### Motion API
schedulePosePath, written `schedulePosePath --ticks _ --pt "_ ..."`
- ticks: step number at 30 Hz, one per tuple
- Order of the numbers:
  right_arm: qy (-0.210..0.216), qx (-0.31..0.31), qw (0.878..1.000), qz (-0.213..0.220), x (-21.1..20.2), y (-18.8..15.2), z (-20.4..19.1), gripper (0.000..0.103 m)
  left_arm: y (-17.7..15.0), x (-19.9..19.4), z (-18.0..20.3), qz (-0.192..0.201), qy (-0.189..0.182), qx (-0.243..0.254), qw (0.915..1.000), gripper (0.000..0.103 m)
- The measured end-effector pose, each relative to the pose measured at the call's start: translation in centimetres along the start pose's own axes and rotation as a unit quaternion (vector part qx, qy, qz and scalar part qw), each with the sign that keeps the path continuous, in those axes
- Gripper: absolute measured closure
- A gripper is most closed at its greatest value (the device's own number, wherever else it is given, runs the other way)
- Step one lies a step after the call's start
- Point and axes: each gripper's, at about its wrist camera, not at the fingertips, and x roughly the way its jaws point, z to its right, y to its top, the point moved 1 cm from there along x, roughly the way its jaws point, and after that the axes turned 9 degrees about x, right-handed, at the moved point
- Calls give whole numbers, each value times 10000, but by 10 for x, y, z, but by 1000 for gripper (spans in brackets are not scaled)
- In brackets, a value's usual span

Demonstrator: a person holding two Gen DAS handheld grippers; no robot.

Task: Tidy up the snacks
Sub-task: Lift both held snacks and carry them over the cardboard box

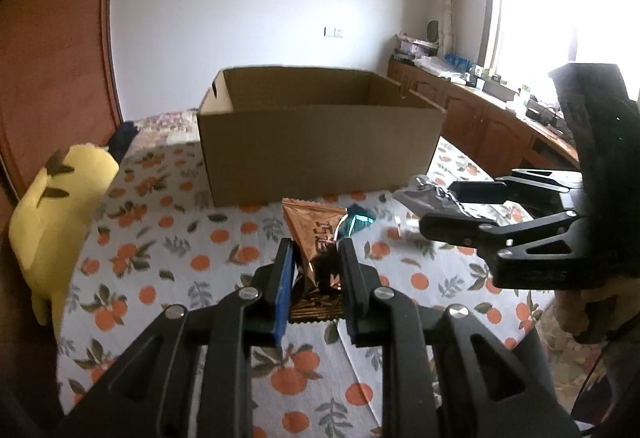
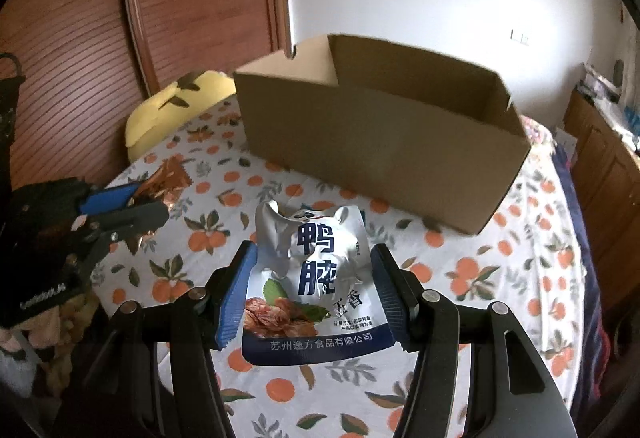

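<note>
Sitting pinched in the left tool, a copper snack packet is hanging above the orange-print bedspread. A silver pouch is being gripped by the right tool, half-spread. Beyond both is standing an open cardboard box.

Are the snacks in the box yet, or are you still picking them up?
Nothing can be seen inside the cardboard box yet. The left gripper holds a copper snack packet; the right gripper holds a silver pouch. Both still need dropping in, plus a teal wrapper on the tablecloth.
</note>
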Motion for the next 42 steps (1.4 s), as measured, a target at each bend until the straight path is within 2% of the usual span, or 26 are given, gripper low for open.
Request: schedulePosePath --ticks 11,20,24,30,37,42 --pt "-112 -39 9995 307 -35 16 5 43 29 -20 -5 283 58 97 9995 83" --pt "-186 -55 9985 506 -51 37 13 43 50 -24 -11 360 -10 186 9992 83" --pt "-218 -80 9982 552 -52 49 19 43 64 -13 -15 368 20 287 9989 83" --pt "-206 -79 9979 612 -46 70 30 43 88 10 -18 380 -153 354 9985 83" --pt "-293 -183 9976 593 -27 90 42 43 114 39 -19 442 -238 515 9974 83" --pt "-312 2 9970 705 -14 101 59 43 122 60 -24 493 -333 466 9971 83"
